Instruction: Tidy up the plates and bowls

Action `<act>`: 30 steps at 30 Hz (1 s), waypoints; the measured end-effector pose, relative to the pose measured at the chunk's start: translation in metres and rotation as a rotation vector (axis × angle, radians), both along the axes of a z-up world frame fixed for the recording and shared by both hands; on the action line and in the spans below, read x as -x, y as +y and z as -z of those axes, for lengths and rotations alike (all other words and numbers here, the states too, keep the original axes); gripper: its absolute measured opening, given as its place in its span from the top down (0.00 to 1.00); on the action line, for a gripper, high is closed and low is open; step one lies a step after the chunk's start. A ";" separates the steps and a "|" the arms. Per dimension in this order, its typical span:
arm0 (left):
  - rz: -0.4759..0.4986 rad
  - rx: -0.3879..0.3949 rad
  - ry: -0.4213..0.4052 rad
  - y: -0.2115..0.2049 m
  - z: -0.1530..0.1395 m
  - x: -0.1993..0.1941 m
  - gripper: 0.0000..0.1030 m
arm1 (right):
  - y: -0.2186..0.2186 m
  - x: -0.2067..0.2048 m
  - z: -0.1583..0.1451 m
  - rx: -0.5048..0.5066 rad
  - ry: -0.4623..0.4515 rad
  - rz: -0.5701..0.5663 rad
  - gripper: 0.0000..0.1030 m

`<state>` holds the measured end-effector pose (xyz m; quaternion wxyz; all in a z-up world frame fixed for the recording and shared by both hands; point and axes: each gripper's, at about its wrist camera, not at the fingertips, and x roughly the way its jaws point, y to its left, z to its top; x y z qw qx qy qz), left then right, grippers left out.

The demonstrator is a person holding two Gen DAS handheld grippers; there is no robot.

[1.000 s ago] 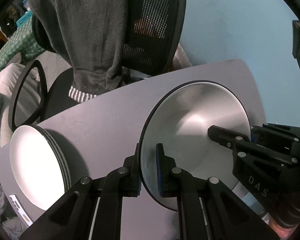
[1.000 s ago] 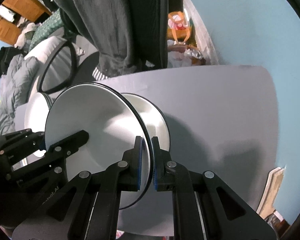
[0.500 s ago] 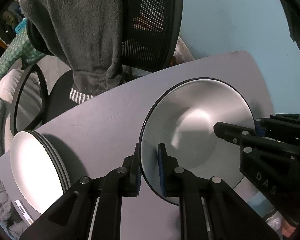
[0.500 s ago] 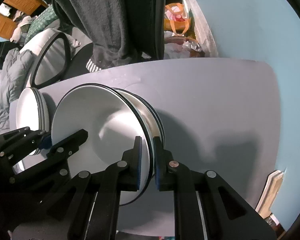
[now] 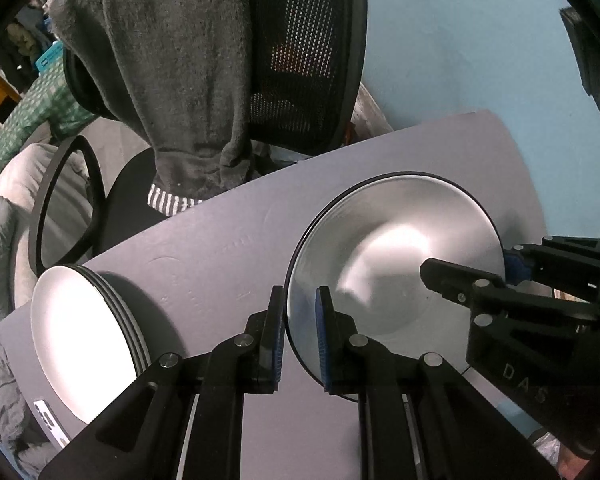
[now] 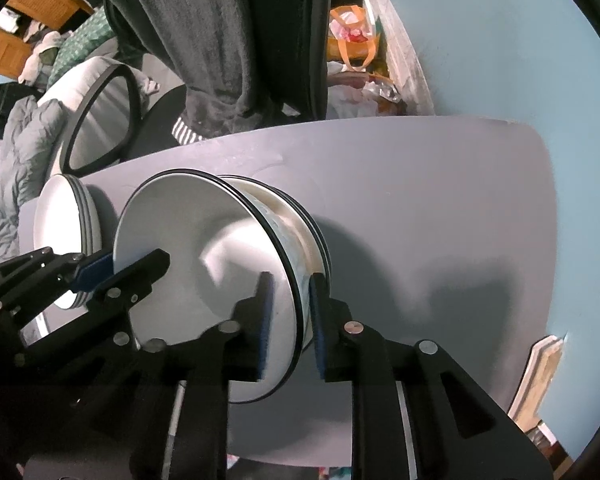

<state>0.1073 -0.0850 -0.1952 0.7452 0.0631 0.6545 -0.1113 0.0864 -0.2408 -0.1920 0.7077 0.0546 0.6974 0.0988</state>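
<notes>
A white bowl with a dark rim (image 5: 396, 264) sits on top of a stack of bowls (image 6: 300, 220) on the grey table (image 5: 220, 256). My left gripper (image 5: 300, 332) straddles its near rim, jaws apart with a gap on both sides. My right gripper (image 6: 290, 312) straddles the opposite rim (image 6: 288, 276), jaws also spread wider than the rim. Each gripper shows in the other's view, the right one (image 5: 500, 276) and the left one (image 6: 100, 268). A stack of white plates (image 5: 84, 328) lies at the table's left; it also shows in the right wrist view (image 6: 64, 224).
A black mesh office chair (image 5: 300, 60) with a grey sweater (image 5: 180, 80) draped on it stands behind the table. A phone (image 5: 52, 424) lies at the table's near left corner. A blue wall (image 6: 500, 60) borders the table's right side.
The bowl has come down onto the stack of bowls. Both grippers' jaws have widened around its rim and no longer clamp it.
</notes>
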 end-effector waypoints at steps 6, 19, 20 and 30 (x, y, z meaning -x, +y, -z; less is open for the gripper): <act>-0.024 0.020 -0.007 0.003 -0.005 0.005 0.86 | 0.000 0.004 -0.010 -0.003 -0.023 0.023 0.74; -0.046 0.025 -0.077 0.020 -0.039 0.025 0.85 | 0.008 0.018 -0.049 0.042 -0.153 -0.014 0.55; -0.049 0.028 -0.084 0.023 -0.043 0.028 0.84 | 0.009 0.019 -0.051 0.044 -0.163 -0.018 0.52; -0.101 0.066 -0.142 0.050 -0.079 0.051 0.66 | 0.032 0.034 -0.085 0.032 -0.243 -0.090 0.46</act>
